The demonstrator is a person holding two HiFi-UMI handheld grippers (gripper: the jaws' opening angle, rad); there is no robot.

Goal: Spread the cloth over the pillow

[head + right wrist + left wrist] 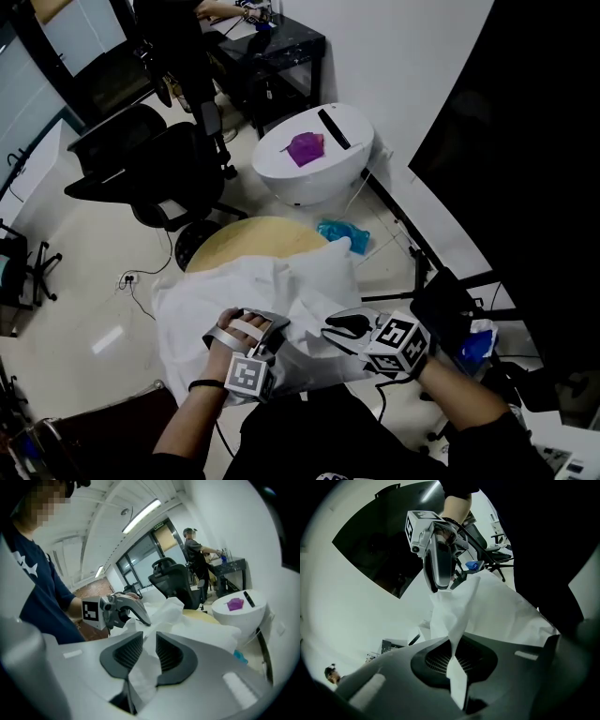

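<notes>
Step in hand, judged: pulling white crumpled fabric cloth (211,305) flat across plump white pillow (330,264). Has left gripper (278,324) clenched on a cloth fold, pinched right between the pads. Has right gripper (339,327) released, jaws apart, another fold lying loose in the gap, not pressed. Lies bunched over the pillow's near side, on round pale wooden tabletop (246,236); seems to leave the far pillow corner bare.

To do it well: re-grab with the right near a cloth edge, not mid-fold. Hold the left pinch tight as anchor. Draw hands apart and toward the far corner, lifting slightly to avoid dragging the pillow off the table. Probably slides easily, so go slow.

Around: pale glossy floor (84,281), black office chairs (155,159), white rounded pod stool (314,183) carrying purple scrap (306,147), teal crumpled bag (344,234) on the floor, white wall (412,56).
</notes>
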